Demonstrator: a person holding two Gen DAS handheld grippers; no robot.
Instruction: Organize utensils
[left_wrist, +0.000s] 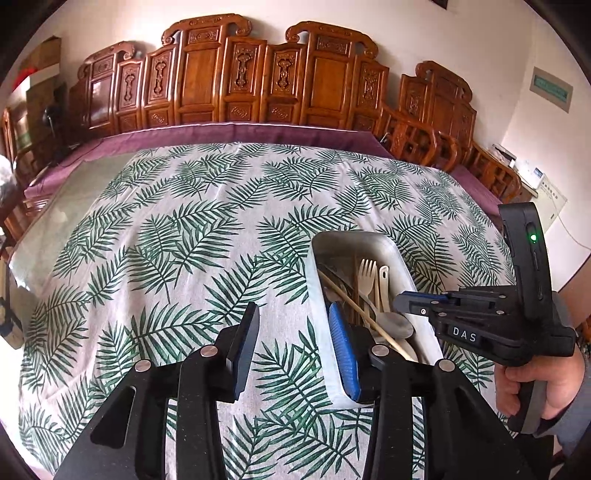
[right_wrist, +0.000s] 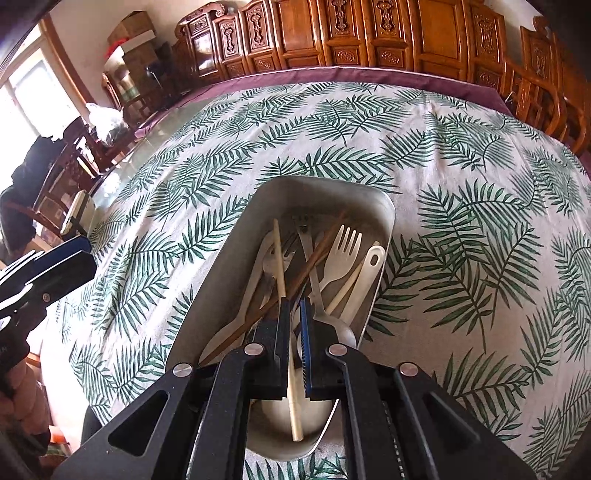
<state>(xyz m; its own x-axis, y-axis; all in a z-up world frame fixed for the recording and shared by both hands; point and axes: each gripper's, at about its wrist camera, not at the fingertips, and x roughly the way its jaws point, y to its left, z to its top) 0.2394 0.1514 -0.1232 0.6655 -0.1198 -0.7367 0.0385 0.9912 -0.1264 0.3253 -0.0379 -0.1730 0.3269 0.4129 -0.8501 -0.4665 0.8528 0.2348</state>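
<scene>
Metal tray (right_wrist: 236, 236) w/ pale cutlery; left tongs (left_wrist: 295, 343) released, right tongs (right_wrist: 293, 325) clenched on pale chopstick (right_wrist: 281, 269).

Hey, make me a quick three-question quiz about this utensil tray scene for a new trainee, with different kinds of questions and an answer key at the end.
1. True or false: the left gripper has something between its jaws.
2. Multiple choice: the pale chopstick between the right gripper jaws lies over A) the bare tablecloth, B) the metal tray, C) a wooden chair.
3. Fill in: the tines of the cream plastic fork point toward the tray's ____ end, seen from the right wrist.

Key: 1 false, its jaws are open over the tablecloth beside the tray; 2 B; 3 far.
</scene>
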